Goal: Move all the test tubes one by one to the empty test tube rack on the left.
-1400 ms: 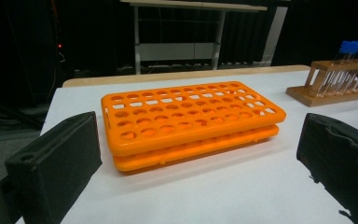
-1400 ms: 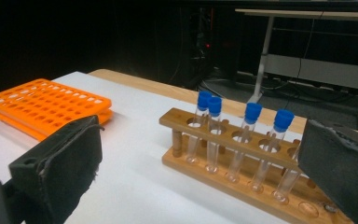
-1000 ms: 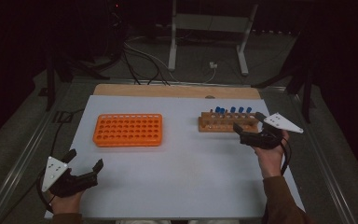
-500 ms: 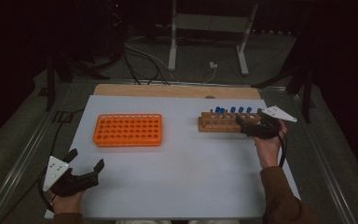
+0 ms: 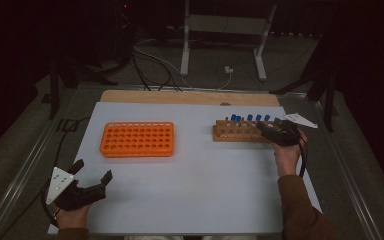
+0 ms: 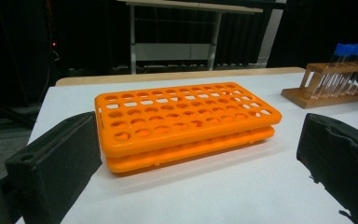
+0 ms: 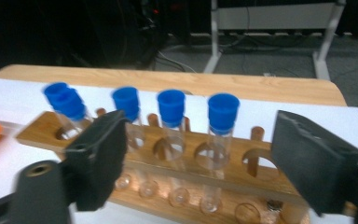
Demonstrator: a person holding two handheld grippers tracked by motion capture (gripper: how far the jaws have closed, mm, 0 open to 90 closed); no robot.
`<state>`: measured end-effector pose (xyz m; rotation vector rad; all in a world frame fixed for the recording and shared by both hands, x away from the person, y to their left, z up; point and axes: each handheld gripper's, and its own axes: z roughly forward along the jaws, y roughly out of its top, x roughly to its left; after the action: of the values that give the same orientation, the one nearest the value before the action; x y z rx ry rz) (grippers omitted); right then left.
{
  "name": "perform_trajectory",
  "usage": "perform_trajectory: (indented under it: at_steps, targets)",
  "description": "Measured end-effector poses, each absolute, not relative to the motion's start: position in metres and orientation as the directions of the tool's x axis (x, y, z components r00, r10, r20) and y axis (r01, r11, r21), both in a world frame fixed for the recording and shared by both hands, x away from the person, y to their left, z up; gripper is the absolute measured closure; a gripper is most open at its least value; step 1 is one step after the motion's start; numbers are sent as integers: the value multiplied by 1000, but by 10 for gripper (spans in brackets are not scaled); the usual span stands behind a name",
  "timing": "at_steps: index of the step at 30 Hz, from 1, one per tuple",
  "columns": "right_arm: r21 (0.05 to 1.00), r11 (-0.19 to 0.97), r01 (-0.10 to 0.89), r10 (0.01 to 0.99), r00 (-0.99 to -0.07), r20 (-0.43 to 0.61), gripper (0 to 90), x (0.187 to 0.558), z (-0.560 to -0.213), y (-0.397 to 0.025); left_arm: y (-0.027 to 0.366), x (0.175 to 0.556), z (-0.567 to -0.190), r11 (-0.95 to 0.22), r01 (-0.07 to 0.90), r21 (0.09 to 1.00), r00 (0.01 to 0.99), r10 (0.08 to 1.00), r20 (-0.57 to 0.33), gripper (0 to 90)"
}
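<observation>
An orange tube rack (image 5: 137,139) (image 6: 182,120) lies empty at the table's left middle. A wooden rack (image 5: 237,131) (image 7: 168,158) at the right holds several clear tubes with blue caps (image 5: 250,118) (image 7: 223,110). My right gripper (image 5: 269,131) (image 7: 198,156) is open at the wooden rack's right end, its jaws on either side of the rack's near rail with the capped tubes just beyond. My left gripper (image 5: 91,174) (image 6: 200,172) rests open near the table's front left corner, pointed at the orange rack, with nothing between its jaws.
The white tabletop (image 5: 200,185) has a wooden strip (image 5: 190,97) along its far edge. Cables (image 5: 150,60) and a metal stand (image 5: 225,30) lie on the dark floor behind. A metal rail (image 5: 25,165) runs along the left side.
My right gripper has moved left and forward to the wooden rack's right end. My left gripper has stayed in place.
</observation>
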<state>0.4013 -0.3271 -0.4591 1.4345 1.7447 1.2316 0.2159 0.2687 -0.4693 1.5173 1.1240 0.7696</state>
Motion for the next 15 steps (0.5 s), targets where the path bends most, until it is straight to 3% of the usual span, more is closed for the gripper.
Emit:
perform_trajectory:
  at_steps: [6, 7, 8, 15]
  targets:
    - [899, 51, 434, 966, -249, 65, 523, 404, -464, -325, 269, 216, -470, -10, 261, 965, 354, 931, -86, 5]
    - [899, 51, 434, 966, -249, 65, 523, 404, -464, -325, 269, 216, -470, -10, 261, 965, 354, 931, -86, 5]
    - [901, 59, 429, 970, -237, 49, 595, 404, -464, -323, 269, 216, -470, -8, 260, 965, 353, 931, -87, 5]
    - [895, 82, 439, 971, -239, 29, 713, 411, -470, -318, 269, 216, -470, -3, 262, 965, 354, 931, -93, 5]
